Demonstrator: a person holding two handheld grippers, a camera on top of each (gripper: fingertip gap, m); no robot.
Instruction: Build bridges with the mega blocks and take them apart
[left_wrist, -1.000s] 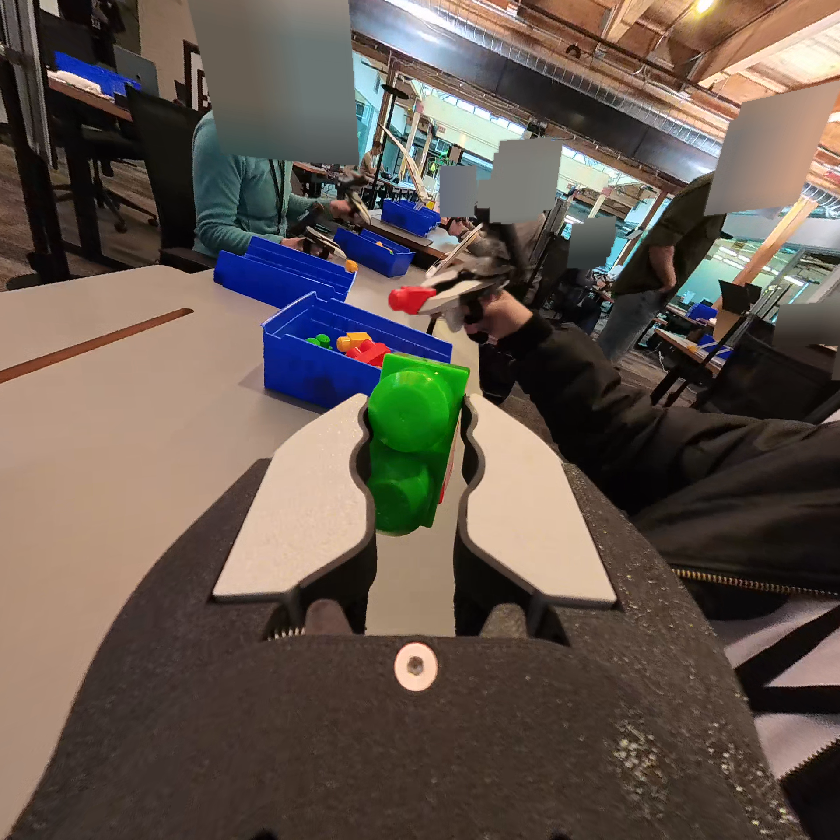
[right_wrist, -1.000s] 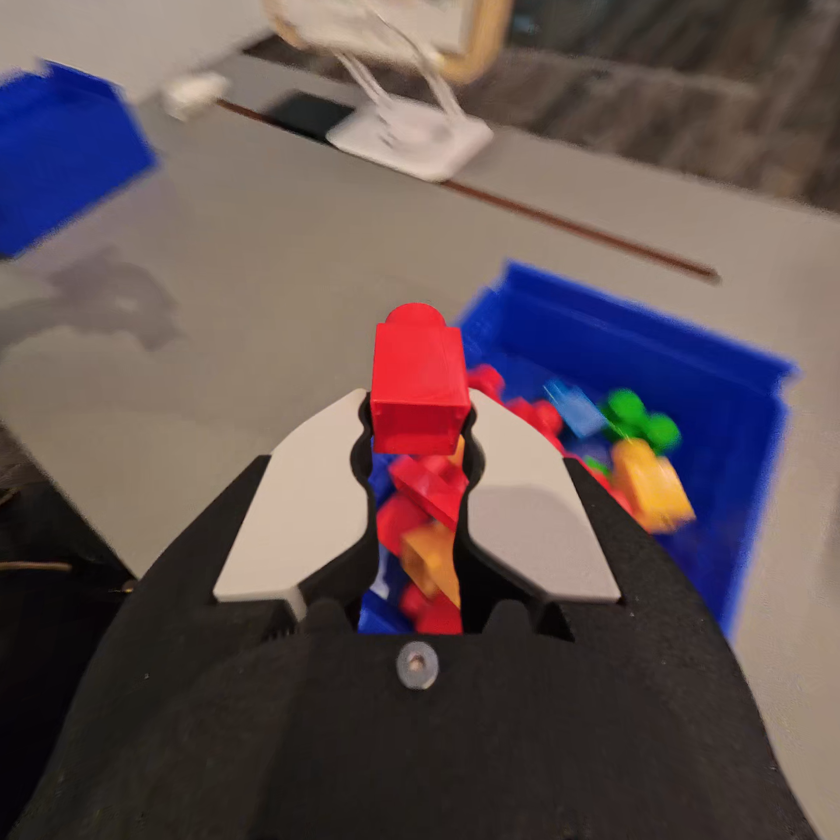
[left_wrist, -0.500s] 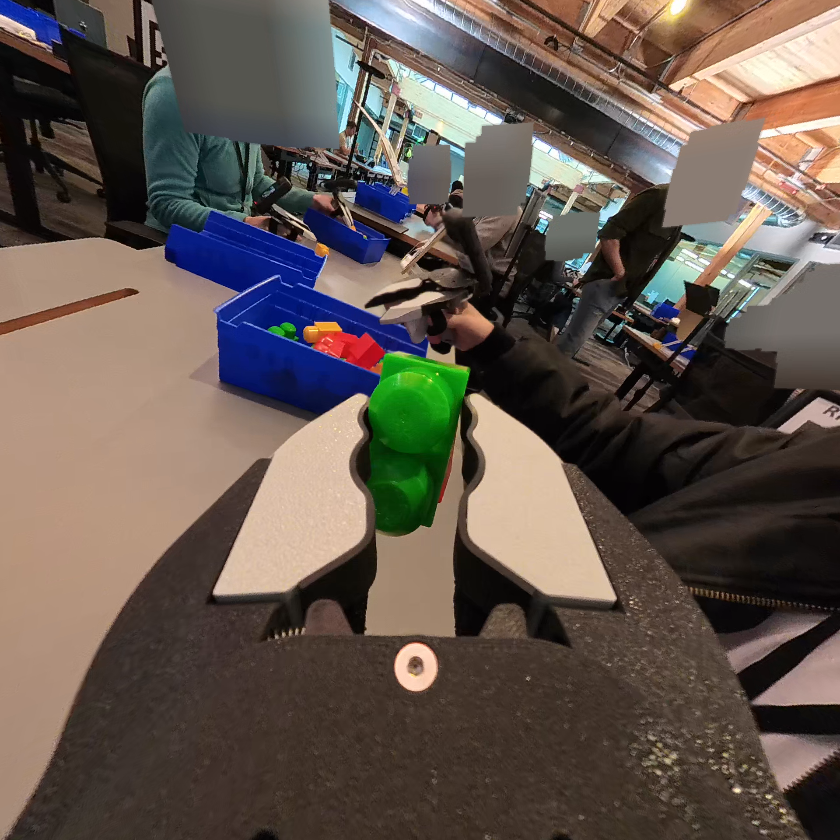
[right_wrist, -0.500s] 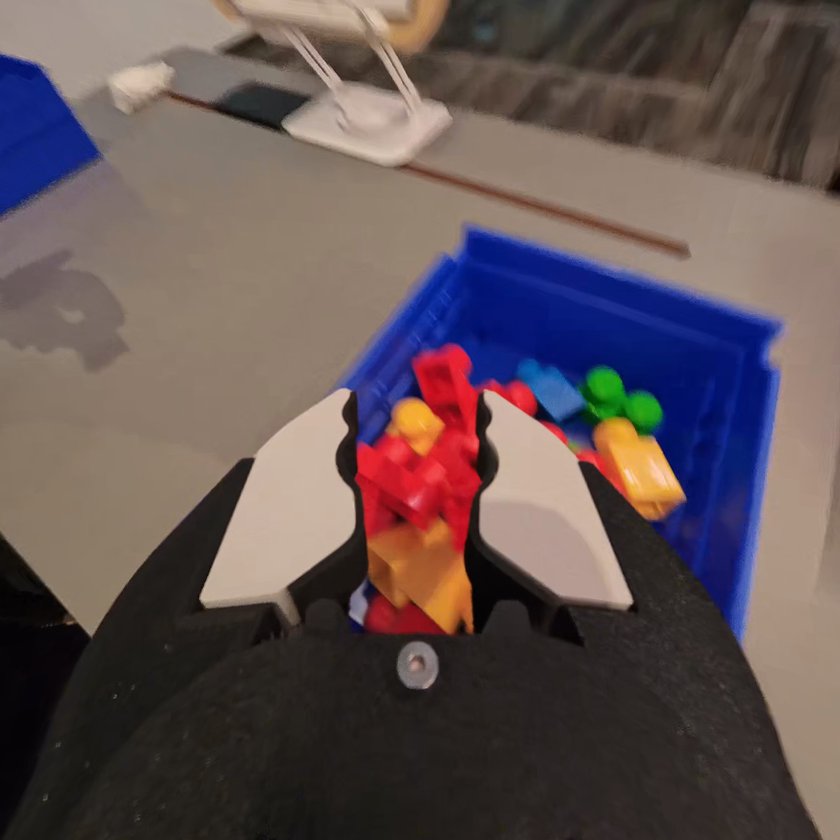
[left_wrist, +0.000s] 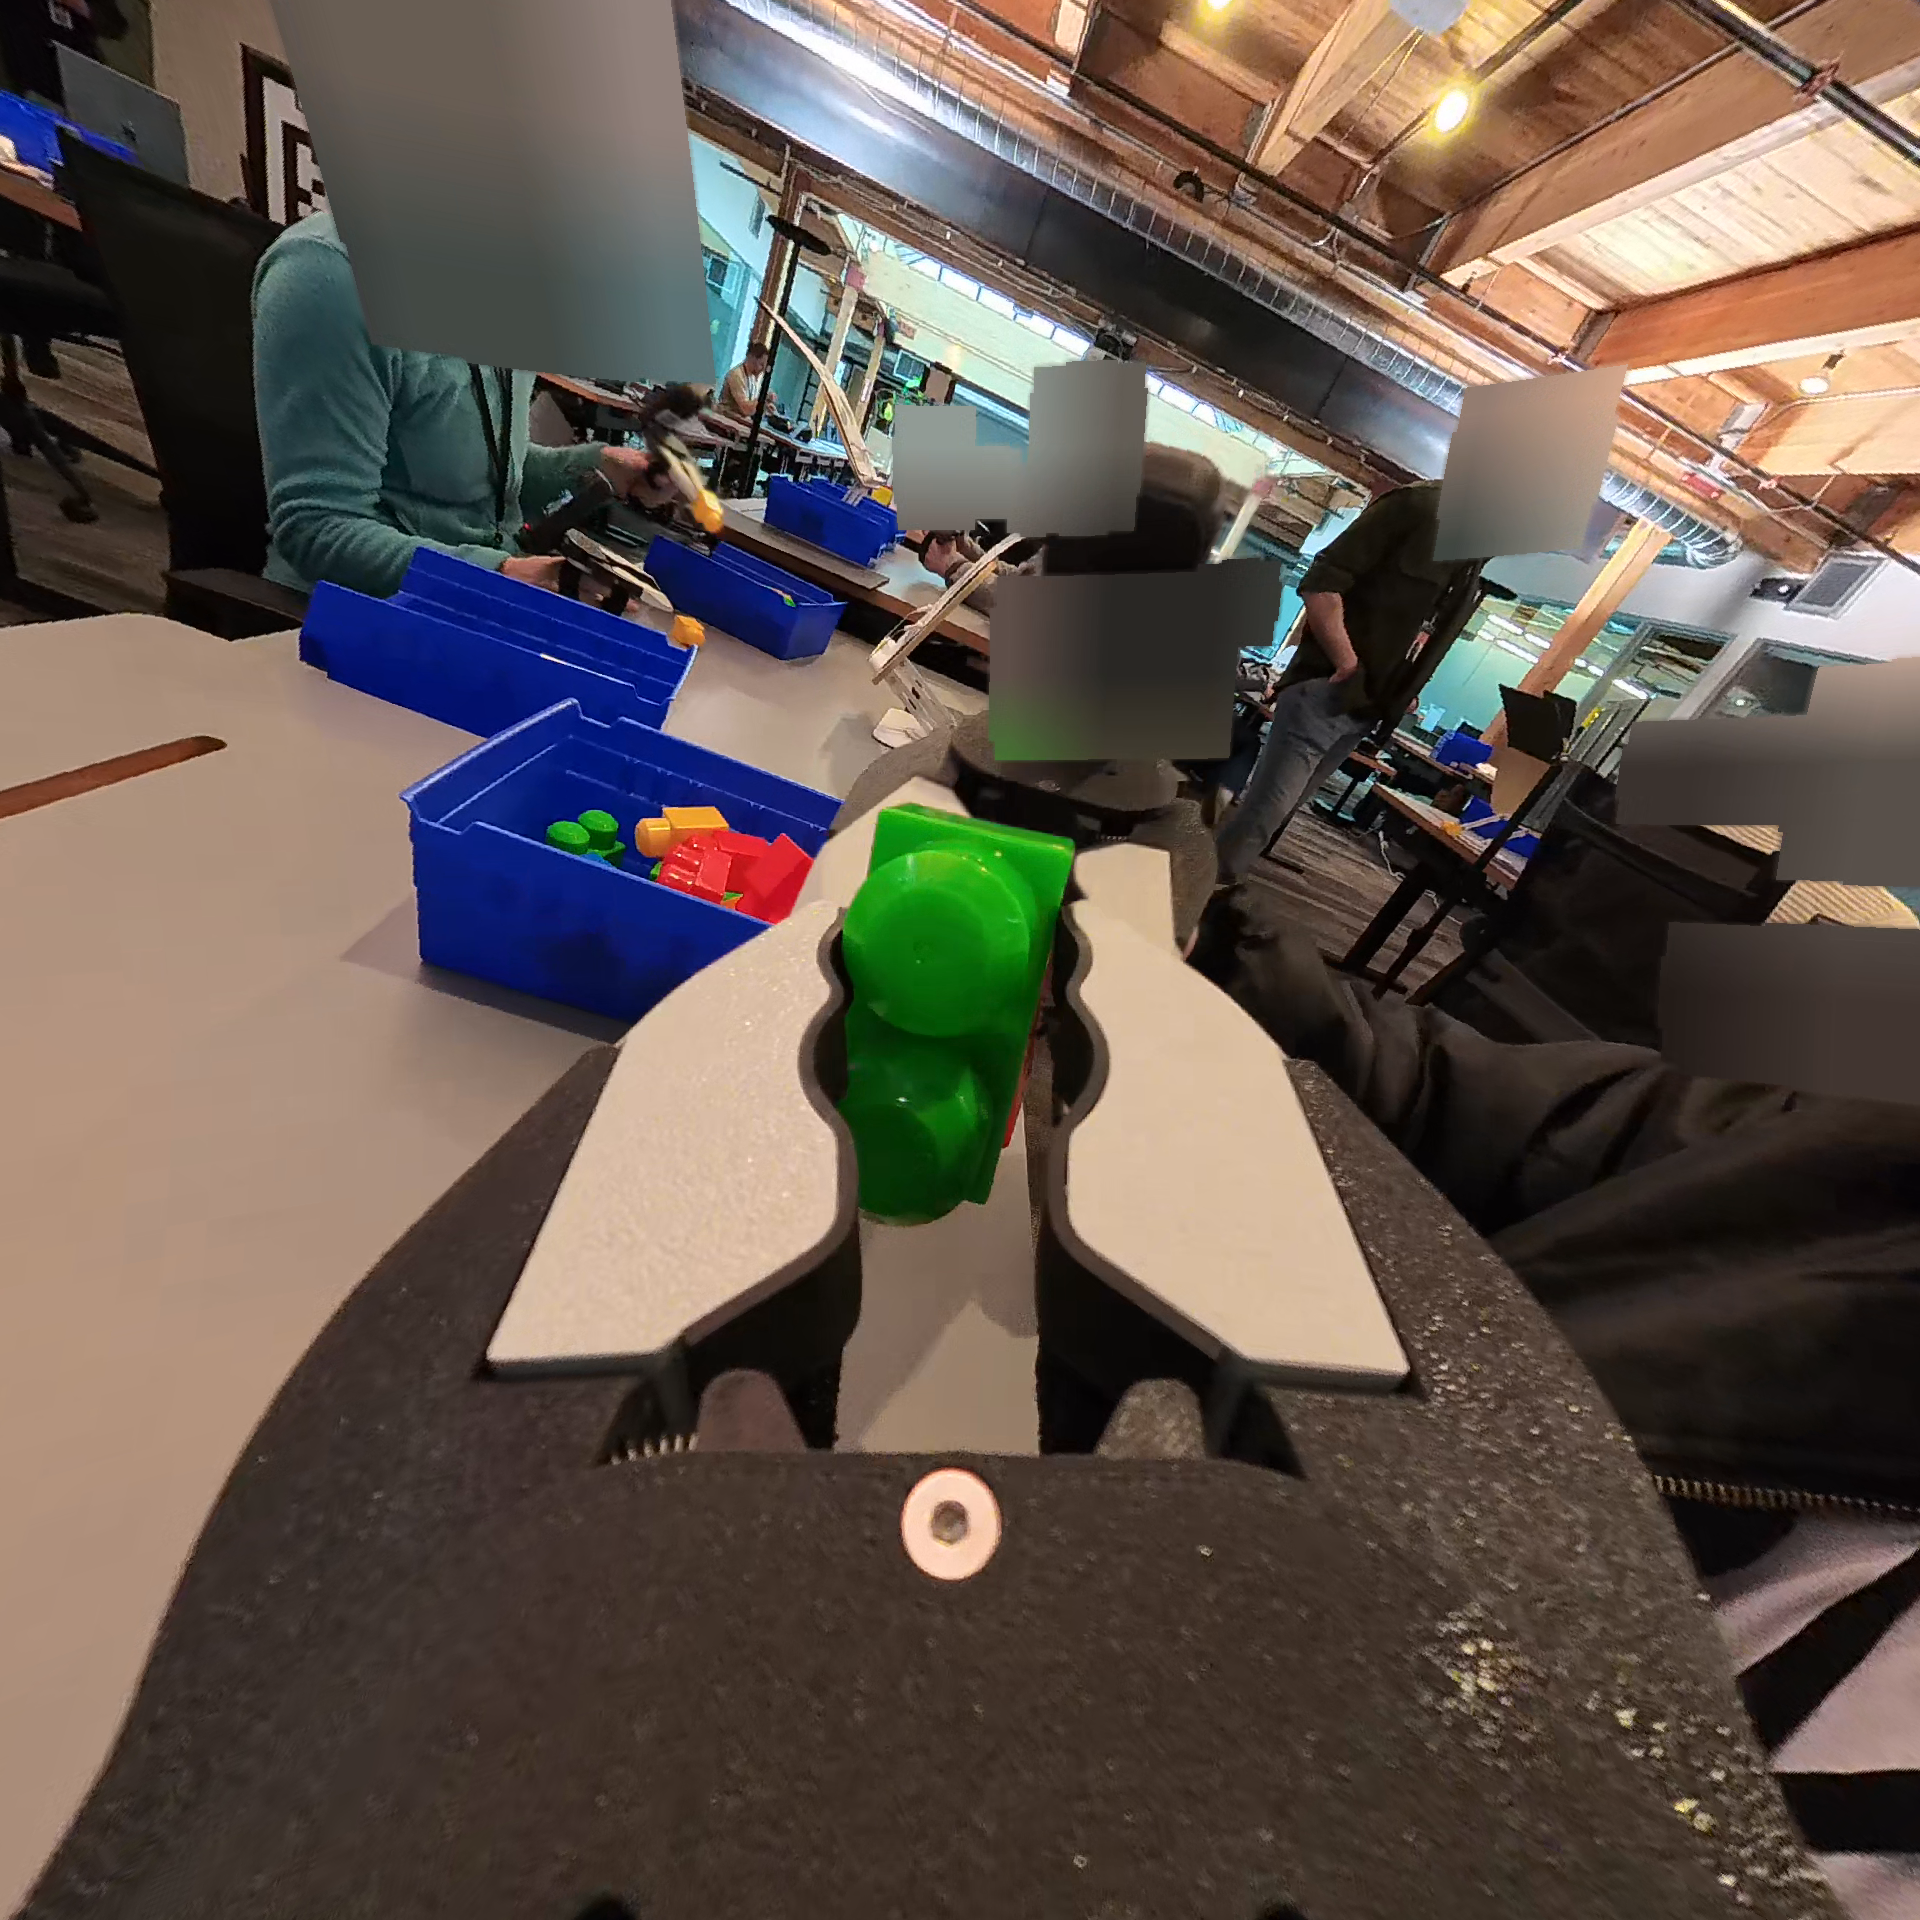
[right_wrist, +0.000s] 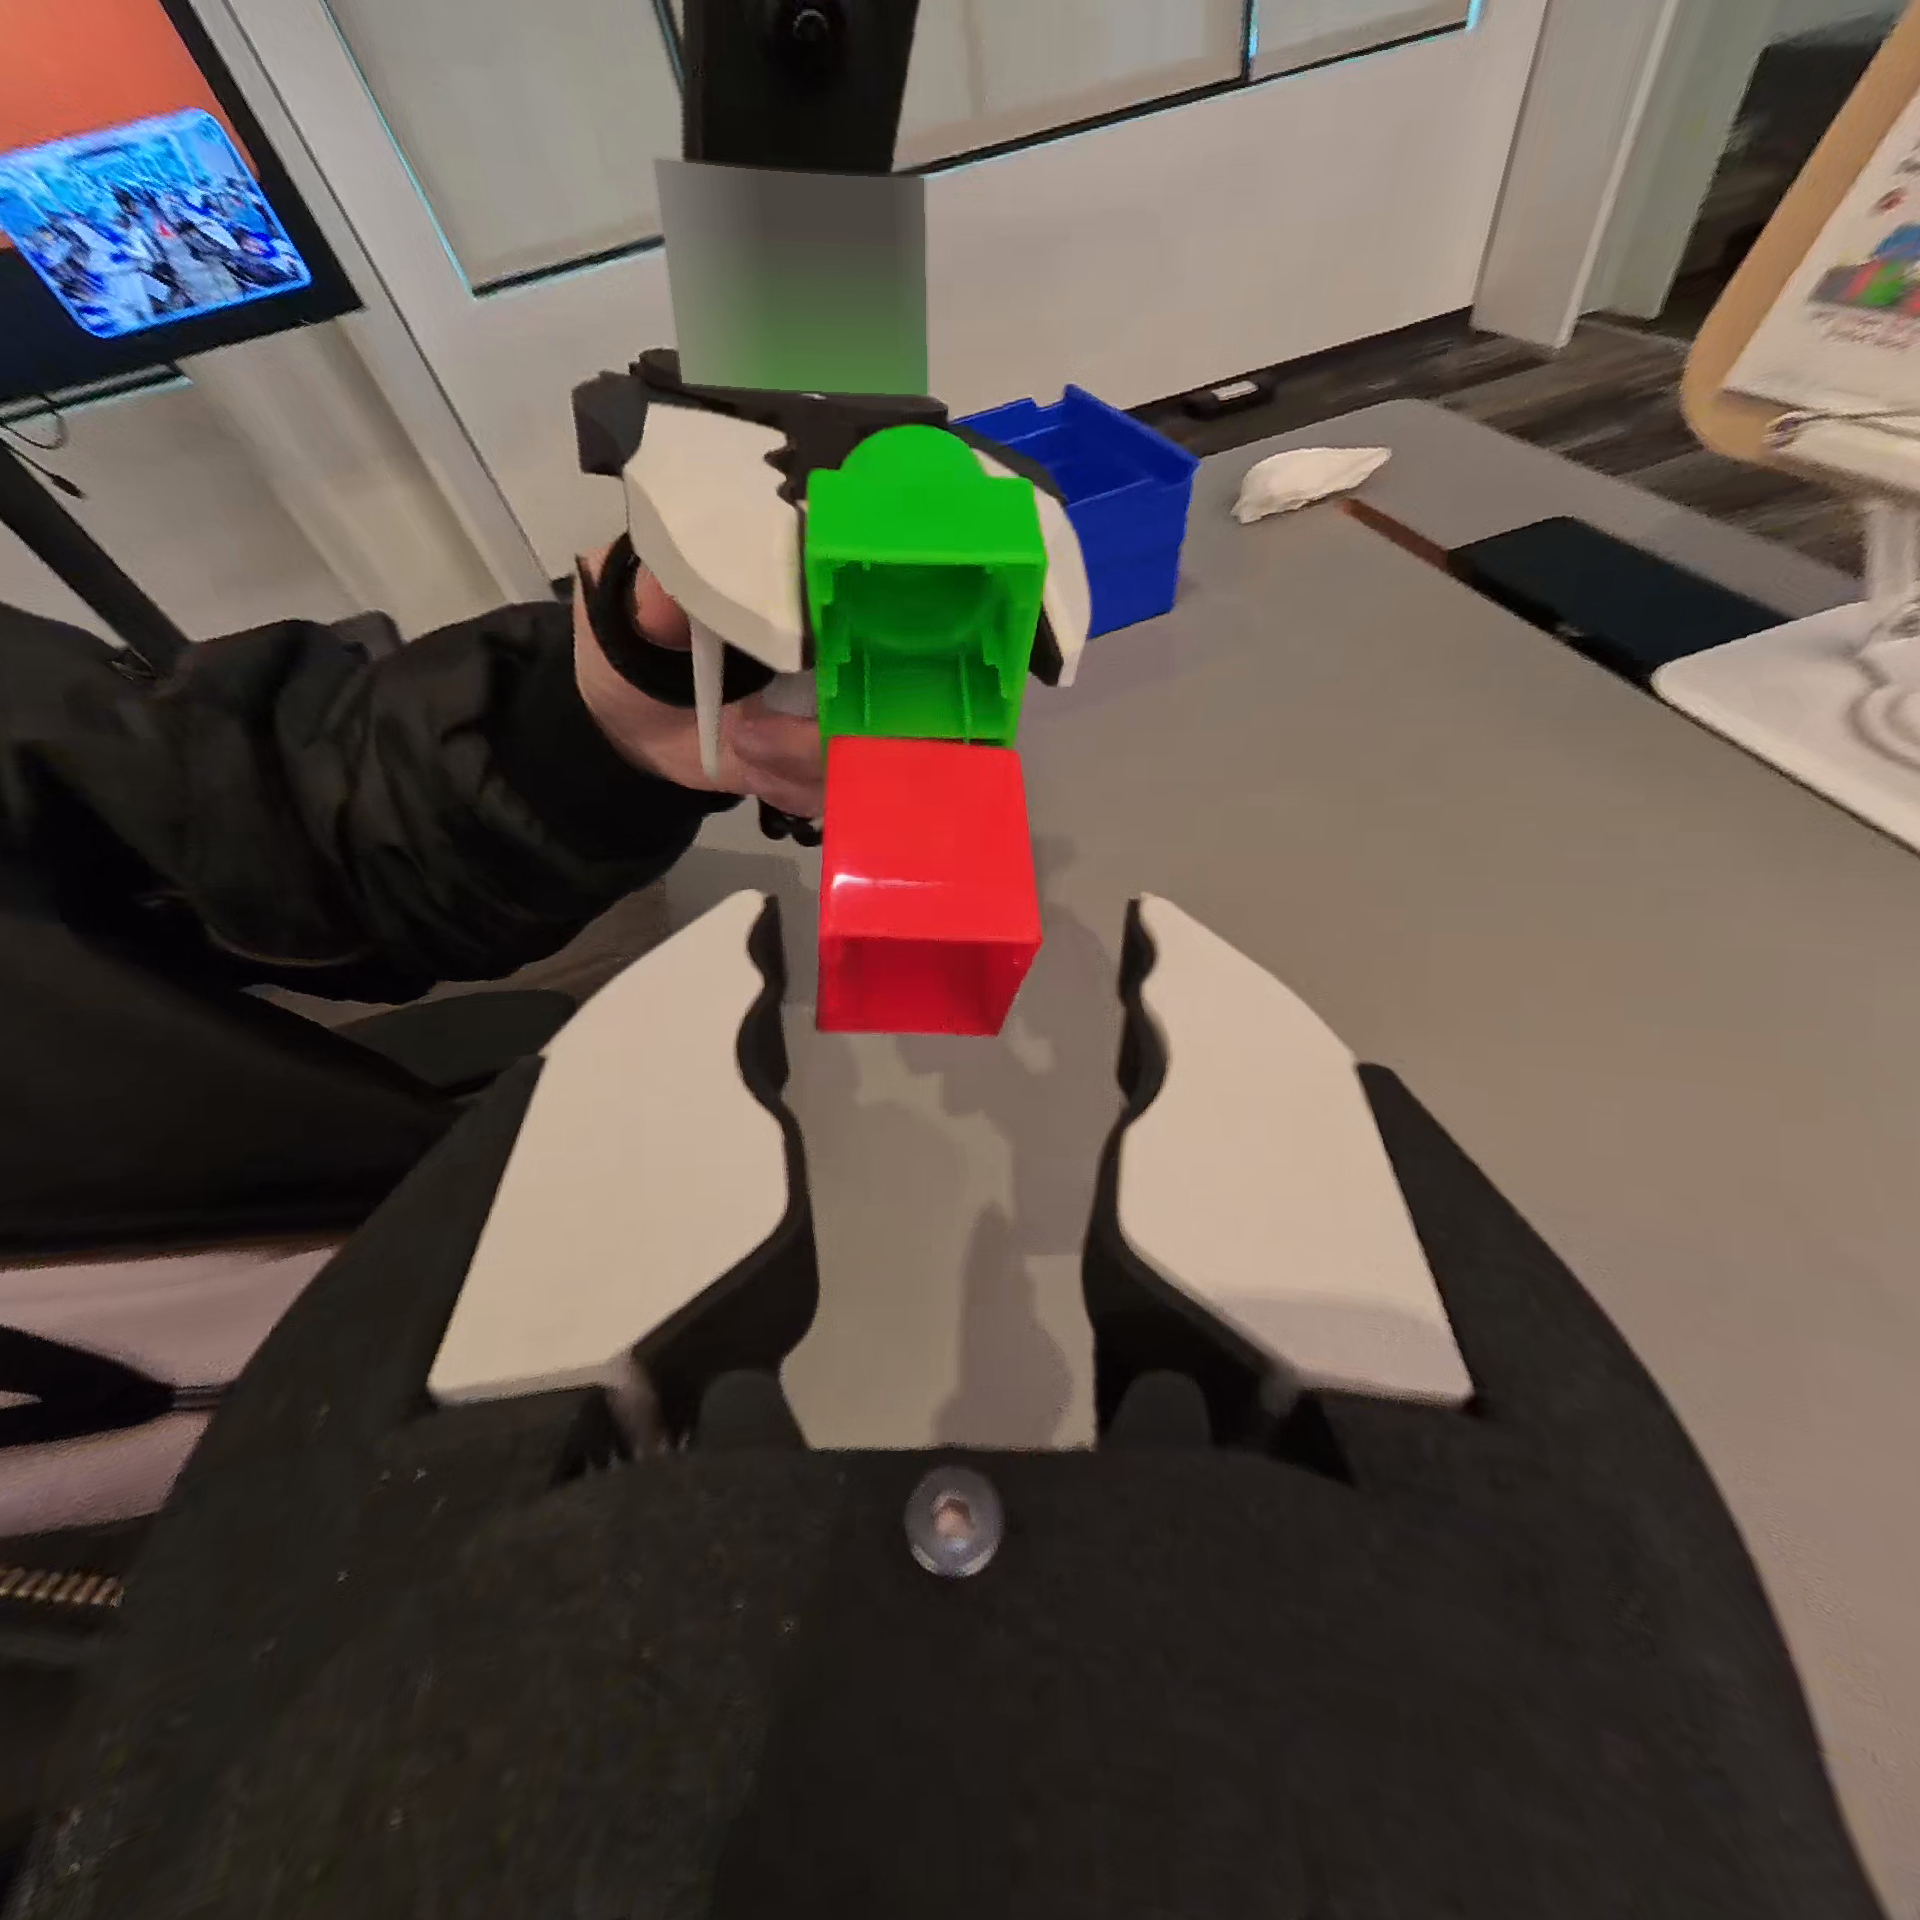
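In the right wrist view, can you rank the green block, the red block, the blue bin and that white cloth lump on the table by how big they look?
1. Green block and red block: look alike.
2. Blue bin, but it sits farther off, so likely bigger in truth.
3. White cloth lump, smallest, also far off.

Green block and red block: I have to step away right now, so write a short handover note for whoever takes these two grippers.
Left gripper: shut on the green block, held above the table.
Right gripper: open, holding nothing, jaws spread on either side of the red block.
Blocks: the red block is stuck to the underside of the green block. The other blocks lie in the blue bin.
Done: no bridge stands on the table; only this pair is joined.
Left: likely close the right gripper on the red block, pull it off, and drop both into the bin.
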